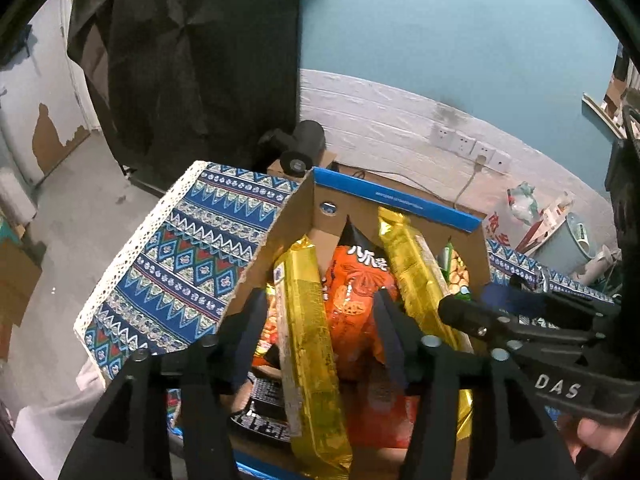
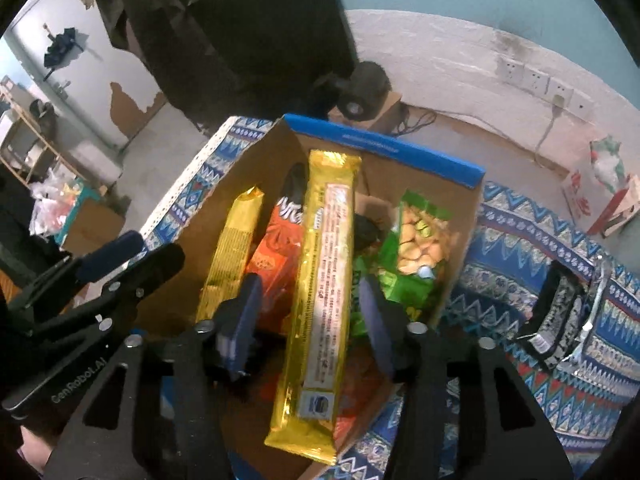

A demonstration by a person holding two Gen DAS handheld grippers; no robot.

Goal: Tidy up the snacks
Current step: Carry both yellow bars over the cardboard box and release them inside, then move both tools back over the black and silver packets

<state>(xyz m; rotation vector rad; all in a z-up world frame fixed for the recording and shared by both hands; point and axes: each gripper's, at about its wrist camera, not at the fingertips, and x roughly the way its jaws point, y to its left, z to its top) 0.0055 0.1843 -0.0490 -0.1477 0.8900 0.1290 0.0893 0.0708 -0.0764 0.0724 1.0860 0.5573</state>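
Observation:
A cardboard box with a blue rim (image 1: 394, 196) (image 2: 384, 142) stands on the patterned cloth and holds several snacks: two long gold packets (image 1: 308, 344) (image 1: 416, 268), an orange bag (image 1: 356, 288) and a green bag of crackers (image 2: 420, 240). My left gripper (image 1: 320, 312) is open above the box, its fingers either side of one gold packet. My right gripper (image 2: 312, 308) is open above the box, its fingers either side of the other gold packet (image 2: 324, 280), which leans over the near rim. The right gripper also shows in the left wrist view (image 1: 492, 312).
A black and white packet (image 2: 560, 316) lies on the blue patterned tablecloth (image 2: 540, 240) right of the box. A black cylinder on a small carton (image 1: 304, 148) stands behind the table. Wall sockets (image 1: 472, 146) and a bin (image 1: 568, 240) are at the back right.

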